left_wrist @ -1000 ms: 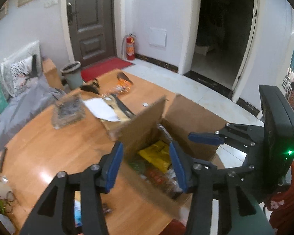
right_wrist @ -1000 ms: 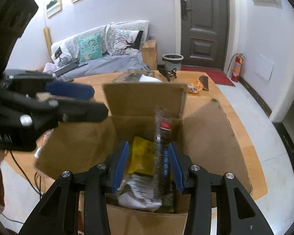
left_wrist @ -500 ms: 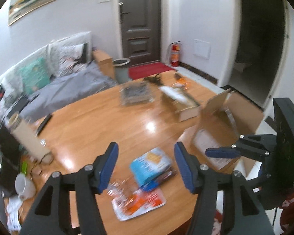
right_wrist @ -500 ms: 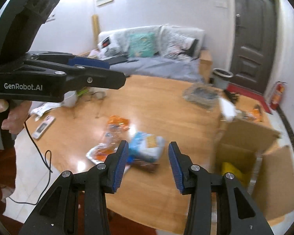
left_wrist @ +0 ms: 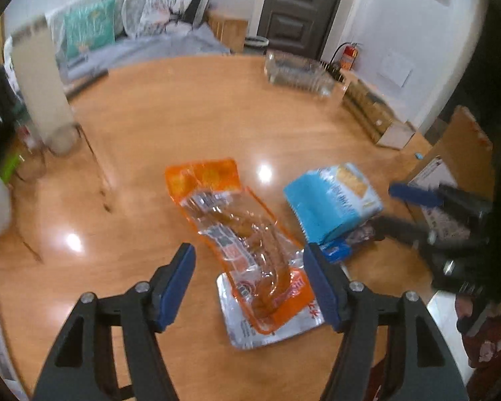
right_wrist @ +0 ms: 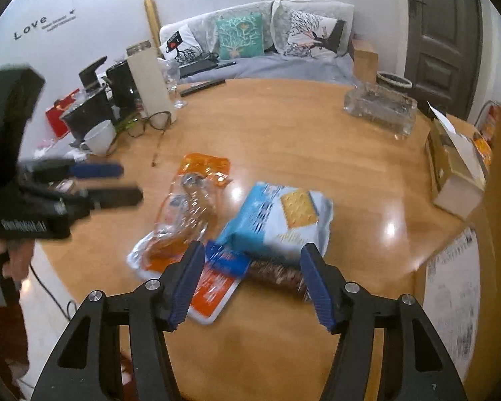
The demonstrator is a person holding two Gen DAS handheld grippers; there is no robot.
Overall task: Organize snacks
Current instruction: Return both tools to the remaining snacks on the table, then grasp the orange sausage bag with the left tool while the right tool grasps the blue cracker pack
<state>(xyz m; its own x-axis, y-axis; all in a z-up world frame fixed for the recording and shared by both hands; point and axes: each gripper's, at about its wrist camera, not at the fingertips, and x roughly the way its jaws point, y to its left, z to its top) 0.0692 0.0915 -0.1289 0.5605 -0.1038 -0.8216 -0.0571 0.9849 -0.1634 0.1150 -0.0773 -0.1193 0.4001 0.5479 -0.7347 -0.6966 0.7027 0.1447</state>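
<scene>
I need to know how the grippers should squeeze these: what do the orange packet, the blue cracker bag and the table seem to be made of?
Orange packet: thin plastic film, partly clear, glossy; contents show through and it crinkles.
Blue cracker bag: soft printed plastic film, probably; puffy with folds.
Table: wood or wood-look, lacquered; grain and bright lamp glints.

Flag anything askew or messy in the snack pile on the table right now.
Pile is loose. The blue cracker bag lies tilted across a brown-filled packet and a blue-orange packet. The orange sausage pack sprawls diagonally over a silver pouch. Nothing looks spilled or torn. Both grippers' jaws are opening, empty.
</scene>
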